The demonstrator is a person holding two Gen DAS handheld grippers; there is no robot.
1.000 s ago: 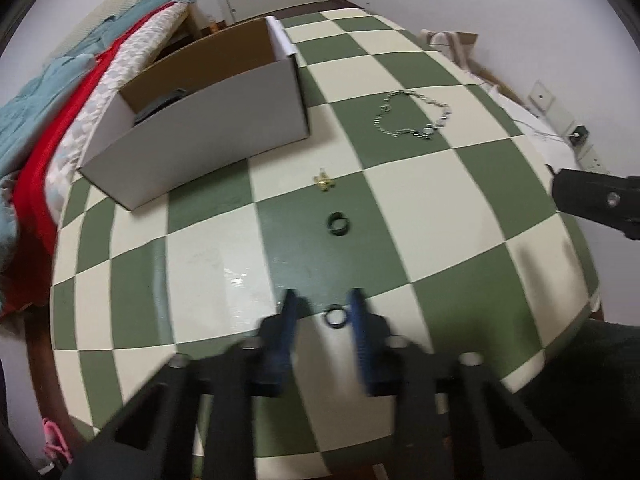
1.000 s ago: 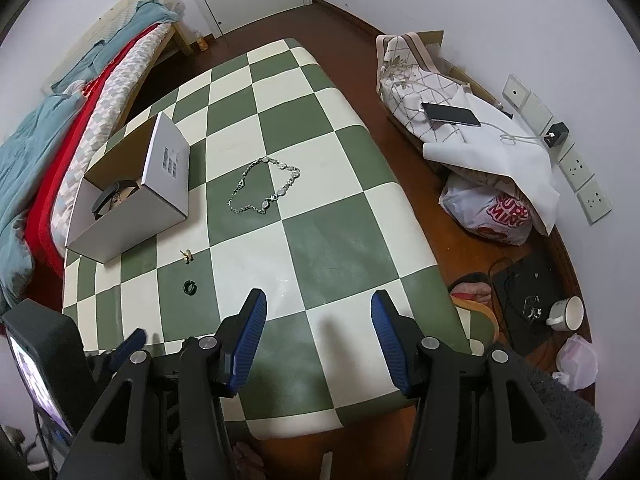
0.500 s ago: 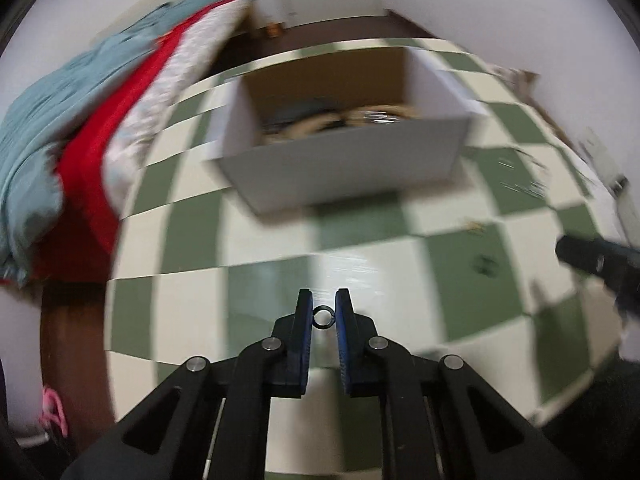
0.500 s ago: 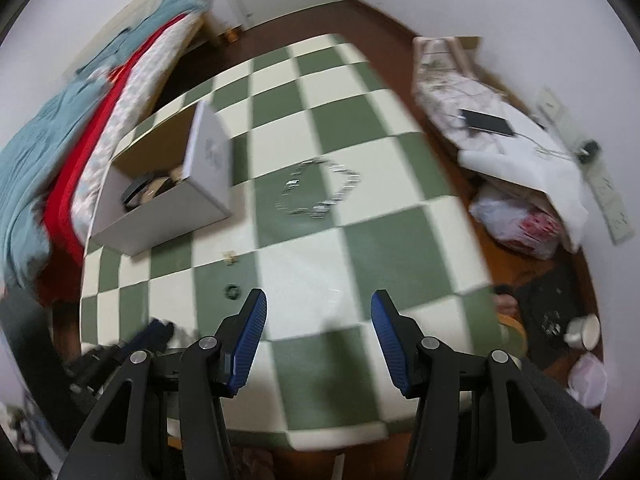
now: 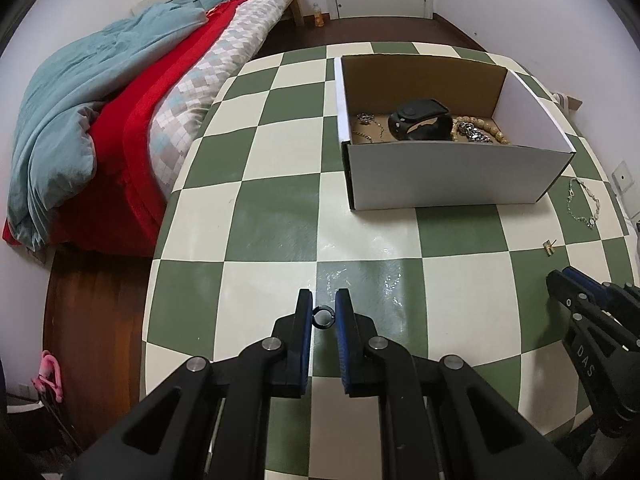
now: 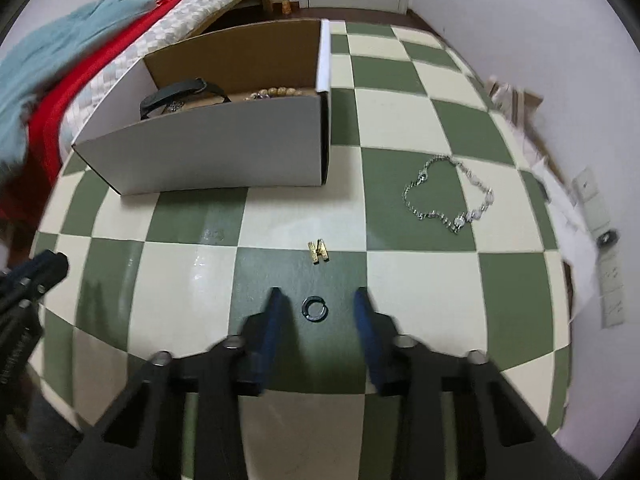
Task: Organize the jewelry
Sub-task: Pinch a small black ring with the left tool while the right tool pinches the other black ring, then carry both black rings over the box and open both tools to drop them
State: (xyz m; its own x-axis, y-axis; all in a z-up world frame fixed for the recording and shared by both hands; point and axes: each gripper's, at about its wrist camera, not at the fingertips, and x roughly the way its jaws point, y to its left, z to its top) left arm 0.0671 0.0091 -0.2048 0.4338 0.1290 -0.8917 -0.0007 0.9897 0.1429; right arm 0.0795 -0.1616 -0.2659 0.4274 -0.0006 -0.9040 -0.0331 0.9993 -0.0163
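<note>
My left gripper (image 5: pixel 323 312) is shut on a small black ring (image 5: pixel 323 317) and holds it above the checkered table (image 5: pixel 280 224). The white cardboard box (image 5: pixel 452 176) stands ahead to the right, with a black band (image 5: pixel 420 120), beads and chains inside. My right gripper (image 6: pixel 318 304) is open, low over the table, with a second black ring (image 6: pixel 315 308) lying between its fingers. A gold earring (image 6: pixel 318 251) lies just beyond it. A silver chain bracelet (image 6: pixel 452 196) lies to the right. The box also shows in the right wrist view (image 6: pixel 216 144).
A bed with red and teal blankets (image 5: pixel 100 120) runs along the table's left side. The right gripper (image 5: pixel 592 320) shows at the right edge of the left wrist view. Bags and wall sockets (image 6: pixel 592 200) sit beyond the table's right edge.
My left gripper closed on the black ring, lifted it and swung left toward the box. My right gripper came down and forward to straddle the second ring.
</note>
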